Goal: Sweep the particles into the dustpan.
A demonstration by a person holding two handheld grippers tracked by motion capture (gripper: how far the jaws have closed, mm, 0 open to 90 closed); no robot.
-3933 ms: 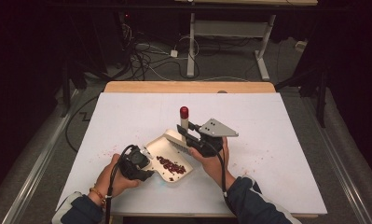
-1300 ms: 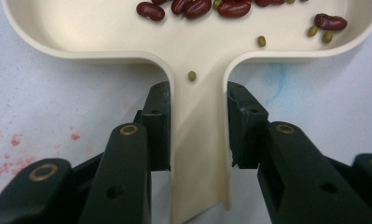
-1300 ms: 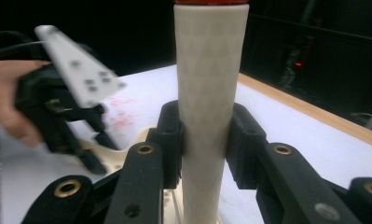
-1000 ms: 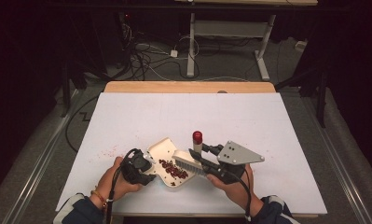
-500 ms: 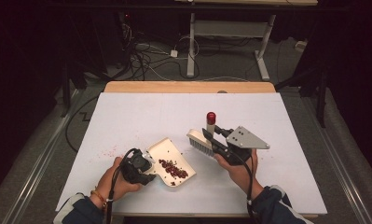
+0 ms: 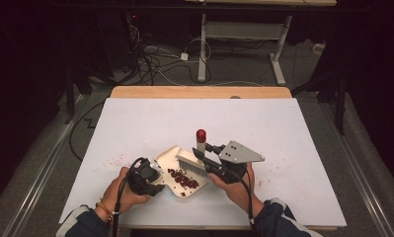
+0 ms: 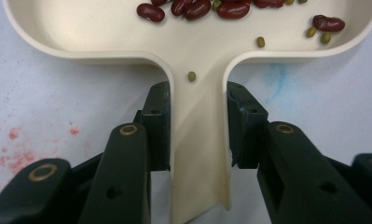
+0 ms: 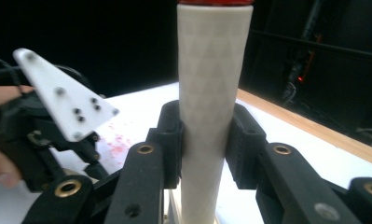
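The left gripper [image 7: 197, 135] pinches the handle of a cream plastic dustpan [image 7: 104, 37] holding dark red beans [image 7: 193, 8]. The right gripper [image 8: 204, 135] clamps the white, red-capped handle of a brush [image 8: 214, 93] above the pan.

Left claw [image 7: 198, 135] clamps the dustpan's handle [image 7: 200, 154]; beans [image 7: 200, 8] inside.

White table [image 6: 135, 123] wide open beyond and right of the dustpan [image 6: 169, 160]; brush [image 6: 197, 160] over pan blocks its mouth.
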